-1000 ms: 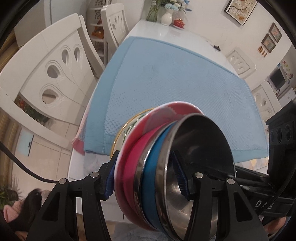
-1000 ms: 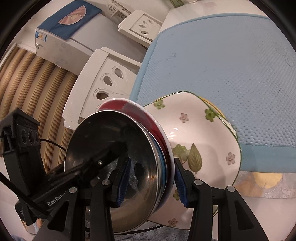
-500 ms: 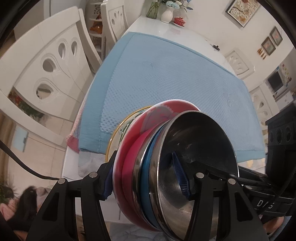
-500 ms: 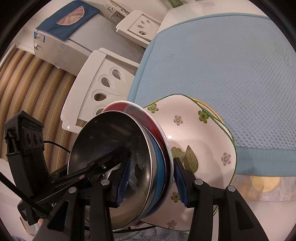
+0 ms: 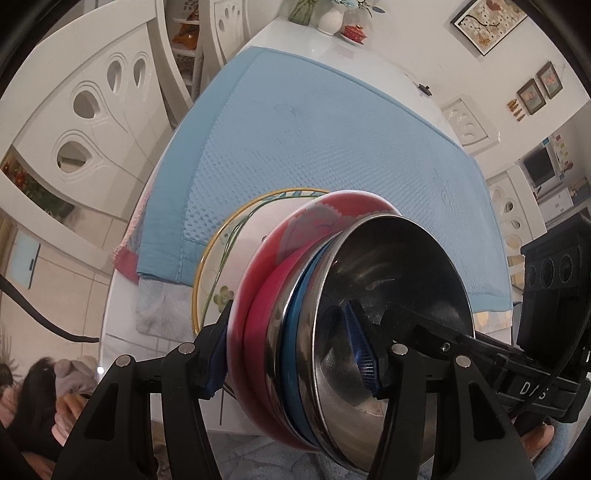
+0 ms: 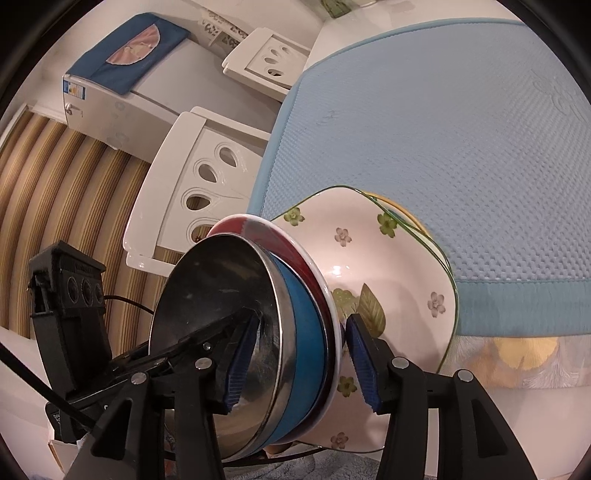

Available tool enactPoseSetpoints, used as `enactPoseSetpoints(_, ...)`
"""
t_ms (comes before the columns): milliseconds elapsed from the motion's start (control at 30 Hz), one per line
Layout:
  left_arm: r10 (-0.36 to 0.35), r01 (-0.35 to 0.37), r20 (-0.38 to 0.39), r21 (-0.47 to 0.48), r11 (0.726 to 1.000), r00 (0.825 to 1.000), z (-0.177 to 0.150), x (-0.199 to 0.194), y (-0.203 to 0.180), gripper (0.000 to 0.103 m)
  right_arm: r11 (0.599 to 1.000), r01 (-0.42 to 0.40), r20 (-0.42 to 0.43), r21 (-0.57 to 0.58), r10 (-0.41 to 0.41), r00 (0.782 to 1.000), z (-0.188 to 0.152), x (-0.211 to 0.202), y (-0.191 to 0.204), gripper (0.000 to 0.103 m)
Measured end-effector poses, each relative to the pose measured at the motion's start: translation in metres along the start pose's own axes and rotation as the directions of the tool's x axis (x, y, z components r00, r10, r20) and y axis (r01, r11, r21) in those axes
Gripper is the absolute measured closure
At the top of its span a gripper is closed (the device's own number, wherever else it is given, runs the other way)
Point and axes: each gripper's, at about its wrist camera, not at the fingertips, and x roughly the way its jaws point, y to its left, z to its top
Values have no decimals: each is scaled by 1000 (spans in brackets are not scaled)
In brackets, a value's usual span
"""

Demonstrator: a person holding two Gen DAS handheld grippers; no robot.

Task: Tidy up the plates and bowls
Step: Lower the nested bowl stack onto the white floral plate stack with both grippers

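Note:
A nested stack of bowls is held tilted on edge between both grippers: a steel bowl (image 5: 399,280) innermost, a blue-sided bowl (image 5: 295,332), then a red bowl (image 5: 266,295). My left gripper (image 5: 291,354) is shut on the stack's rim. My right gripper (image 6: 299,362) is shut on the same stack, steel bowl (image 6: 207,295) to its left and blue bowl (image 6: 306,332) between the pads. Behind the stack lies a floral plate (image 6: 399,258) on a yellow-rimmed plate (image 5: 221,251), at the near edge of the blue mat (image 5: 332,140).
The blue mat (image 6: 461,129) covers a white table (image 5: 125,317). White chairs (image 5: 74,110) stand along the left side. A vase and small red dish (image 5: 354,31) sit at the table's far end. A white cabinet (image 6: 122,74) stands beyond the chairs.
Both grippers with the bowl stack have shifted slightly toward the table; more of the floral and yellow-rimmed plates shows behind the stack. The grips are unchanged.

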Motion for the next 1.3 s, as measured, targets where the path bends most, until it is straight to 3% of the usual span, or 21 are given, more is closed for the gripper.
enactPoseSetpoints(833,-14,14,44,4,1000,999,-13,-18,0,47,1000,5,11,27,-5,1000,-21,-10,1,51)
enactPoseSetpoints(1300,-35,35,48,10,999,998,-14,-29,2,47,999,22,83,37,-25,996,-30,-35,-1,49)
